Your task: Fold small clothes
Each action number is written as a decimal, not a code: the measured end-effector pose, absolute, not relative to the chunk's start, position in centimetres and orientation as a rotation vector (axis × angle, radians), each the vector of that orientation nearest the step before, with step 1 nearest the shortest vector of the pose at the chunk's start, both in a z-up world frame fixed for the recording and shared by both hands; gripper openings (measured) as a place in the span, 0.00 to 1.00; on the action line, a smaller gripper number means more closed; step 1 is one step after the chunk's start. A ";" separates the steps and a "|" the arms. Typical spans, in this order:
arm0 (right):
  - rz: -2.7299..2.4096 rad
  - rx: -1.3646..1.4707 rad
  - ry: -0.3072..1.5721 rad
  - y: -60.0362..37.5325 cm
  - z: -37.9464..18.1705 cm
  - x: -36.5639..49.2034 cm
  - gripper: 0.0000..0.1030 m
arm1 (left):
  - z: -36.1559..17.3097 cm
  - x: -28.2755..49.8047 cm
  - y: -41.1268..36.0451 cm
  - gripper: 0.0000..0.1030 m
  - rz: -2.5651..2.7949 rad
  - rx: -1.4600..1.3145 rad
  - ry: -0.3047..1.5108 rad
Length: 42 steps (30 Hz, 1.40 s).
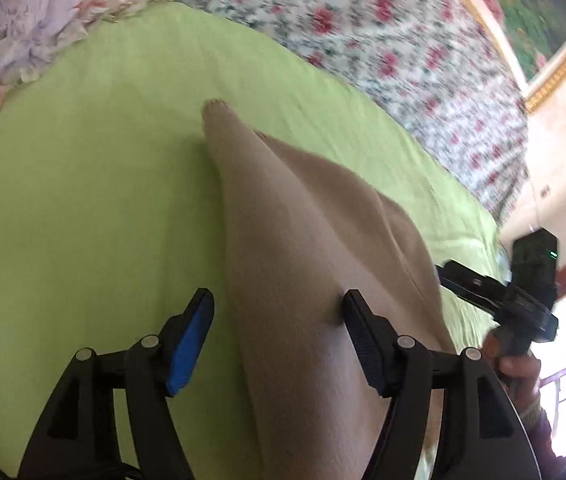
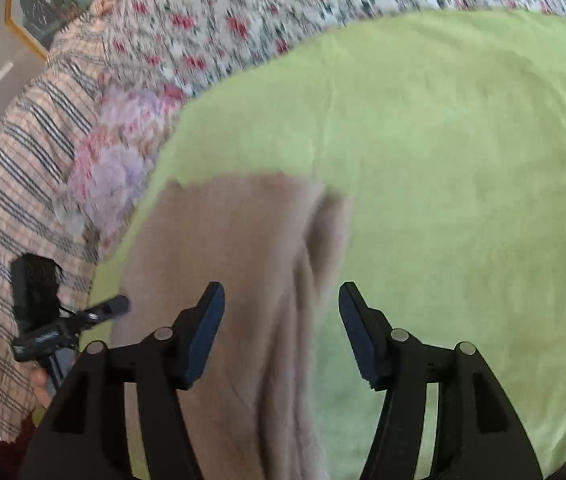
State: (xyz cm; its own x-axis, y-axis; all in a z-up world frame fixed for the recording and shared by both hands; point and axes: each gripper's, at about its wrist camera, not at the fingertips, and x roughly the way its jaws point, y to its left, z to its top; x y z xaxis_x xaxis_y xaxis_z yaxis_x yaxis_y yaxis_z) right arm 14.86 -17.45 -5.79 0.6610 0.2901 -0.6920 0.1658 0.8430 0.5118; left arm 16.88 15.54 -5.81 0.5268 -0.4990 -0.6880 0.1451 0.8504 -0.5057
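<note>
Lying on the green sheet [image 1: 83, 200], the beige garment [image 1: 303, 240] narrows to a far tip, its left edge straight. Left gripper [image 1: 277, 310] jaws stand apart, straddling that edge; nothing is clamped. Right gripper [image 2: 281, 304] jaws stand apart over the folded right edge of the garment. Bare sheet extends right of it. Floral quilt [image 2: 243, 8] borders the far side

A home bedroom: a green sheet [image 1: 83, 200] over a rose-print bedspread [image 1: 403, 40], with a gilt-framed painting [image 1: 523, 8] on the wall.
</note>
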 end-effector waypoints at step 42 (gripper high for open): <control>0.133 0.618 0.845 -11.1 -5.4 1.4 0.06 | -8.5 0.7 10.9 0.25 -0.248 -0.103 0.895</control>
